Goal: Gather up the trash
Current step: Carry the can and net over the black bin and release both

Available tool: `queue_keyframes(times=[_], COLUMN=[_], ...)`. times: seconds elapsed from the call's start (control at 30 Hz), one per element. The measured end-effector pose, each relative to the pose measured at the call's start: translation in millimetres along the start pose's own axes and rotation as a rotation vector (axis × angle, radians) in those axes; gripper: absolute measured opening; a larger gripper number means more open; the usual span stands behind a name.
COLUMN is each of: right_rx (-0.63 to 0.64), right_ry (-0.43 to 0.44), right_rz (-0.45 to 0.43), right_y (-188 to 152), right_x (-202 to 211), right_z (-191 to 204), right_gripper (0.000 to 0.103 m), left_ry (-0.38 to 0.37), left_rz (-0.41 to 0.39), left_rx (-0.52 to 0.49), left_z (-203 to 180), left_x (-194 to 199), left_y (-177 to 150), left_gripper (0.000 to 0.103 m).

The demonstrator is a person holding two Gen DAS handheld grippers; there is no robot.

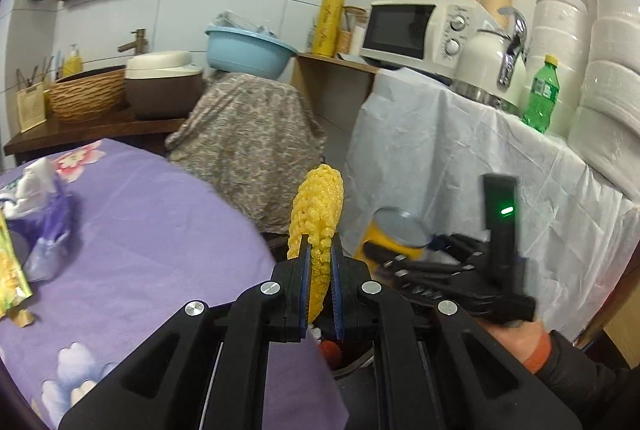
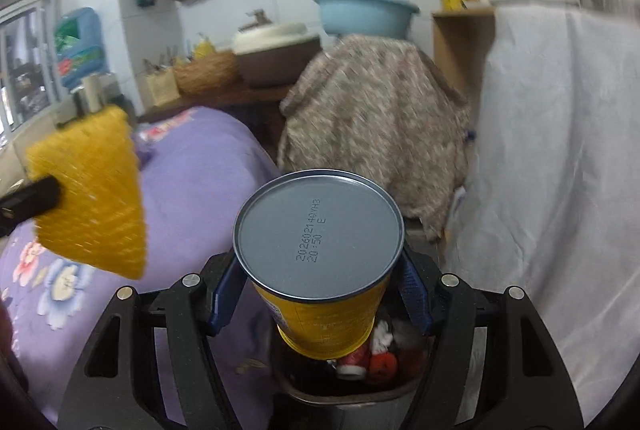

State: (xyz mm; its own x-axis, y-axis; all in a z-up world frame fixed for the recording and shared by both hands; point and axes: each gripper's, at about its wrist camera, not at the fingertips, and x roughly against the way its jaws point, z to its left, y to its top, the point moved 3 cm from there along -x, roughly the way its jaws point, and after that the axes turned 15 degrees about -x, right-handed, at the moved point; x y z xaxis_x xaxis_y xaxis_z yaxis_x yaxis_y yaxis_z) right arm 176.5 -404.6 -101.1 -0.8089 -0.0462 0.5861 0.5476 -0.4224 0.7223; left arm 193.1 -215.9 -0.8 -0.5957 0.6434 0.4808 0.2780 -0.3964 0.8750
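Left claw (image 1: 320,262) clenched on yellow foam net (image 1: 318,206); right claw (image 2: 320,294) grasping yellow can (image 2: 320,314). Centre both over bin (image 2: 348,390), lower frame, before releasing.

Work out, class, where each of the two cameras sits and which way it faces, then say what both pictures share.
Left wrist view: sits on the left gripper, looking along it over the purple tablecloth toward the microwave; its jaws pinch a yellow foam net; a hand holding the right gripper shows.
Right wrist view: sits on the right gripper, facing the blue basin; its jaws clamp a yellow can above a trash bin.
Shared: net, can, basin, microwave, tablecloth.
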Motion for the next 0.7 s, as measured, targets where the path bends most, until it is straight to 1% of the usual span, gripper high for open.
queue_keyframes(times=[0.13,0.23,0.27,0.37,0.43,0.57,0.7], right_rx=[-0.042,-0.078,-0.078,-0.088,-0.084,-0.056,-0.056], right_ry=[-0.069,-0.098,-0.098,-0.149,-0.164,-0.192,-0.221], right_rz=[0.124,0.197,0.197,0.255,0.287,0.312,0.330], right_y=[-24,-43,-43,-62,-74,-85,-93], right_x=[-50,-80,-80,-110,-125,-144,-157], right_z=[-33,-48,-48,-61,-63,-63,-69], right_gripper=[0.067,0.067,0.067,0.067,0.067,0.067,0.067], left_ry=[-0.035,-0.057,-0.063,-0.071,-0.075,-0.076,-0.066], left_rz=[0.027,0.052,0.061,0.089,0.108,0.138,0.157], left_rx=[-0.021,-0.028,-0.029,-0.041,-0.043,-0.030,-0.032], left_z=[-19,-31,-34,-42,-45,-47,-47], left_x=[-24,-39,-44,-58,-66,-80,-91], left_y=[3,1,-1,-7,-11,-15,-15], left_gripper=[0.010,0.010,0.010,0.010,0.010,0.010,0.010])
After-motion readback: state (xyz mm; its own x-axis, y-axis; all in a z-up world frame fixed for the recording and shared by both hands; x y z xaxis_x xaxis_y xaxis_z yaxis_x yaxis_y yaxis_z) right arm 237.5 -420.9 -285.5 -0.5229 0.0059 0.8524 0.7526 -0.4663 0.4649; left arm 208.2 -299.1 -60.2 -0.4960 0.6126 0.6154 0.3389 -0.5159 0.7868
